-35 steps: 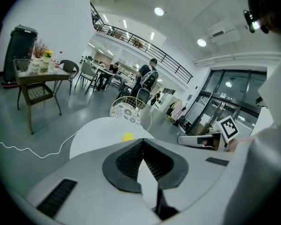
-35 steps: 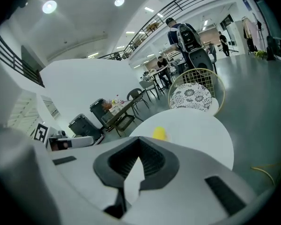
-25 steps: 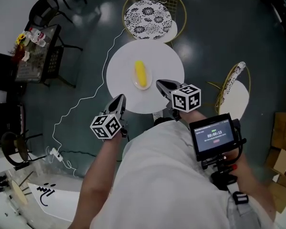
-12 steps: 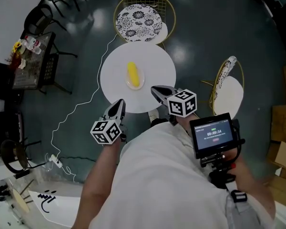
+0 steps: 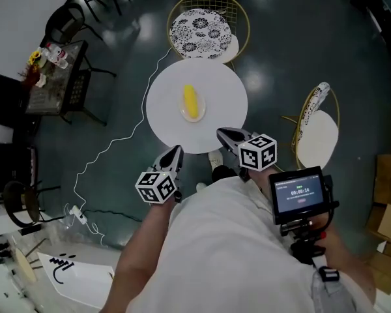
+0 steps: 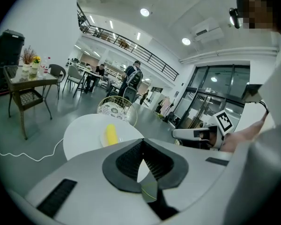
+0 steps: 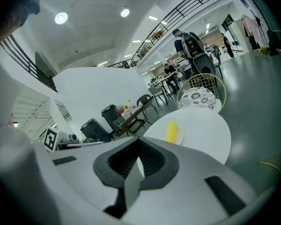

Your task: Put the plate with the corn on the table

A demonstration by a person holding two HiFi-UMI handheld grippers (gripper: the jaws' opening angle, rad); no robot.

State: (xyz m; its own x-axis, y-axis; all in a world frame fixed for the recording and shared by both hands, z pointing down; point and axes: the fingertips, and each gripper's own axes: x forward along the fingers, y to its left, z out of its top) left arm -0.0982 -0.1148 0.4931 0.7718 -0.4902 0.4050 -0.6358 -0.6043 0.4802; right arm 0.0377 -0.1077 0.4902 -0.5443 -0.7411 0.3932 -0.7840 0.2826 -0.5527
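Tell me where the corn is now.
In the head view, the corn lies on a small plate near the middle of the round white table.

Little shows of the plate
From the head view the corn covers most of the plate, leaving what seems a thin rim; print on the handheld screen is too small to read, and cardboard boxes are cut by the right edge.

The corn is yellow, plate and table white.
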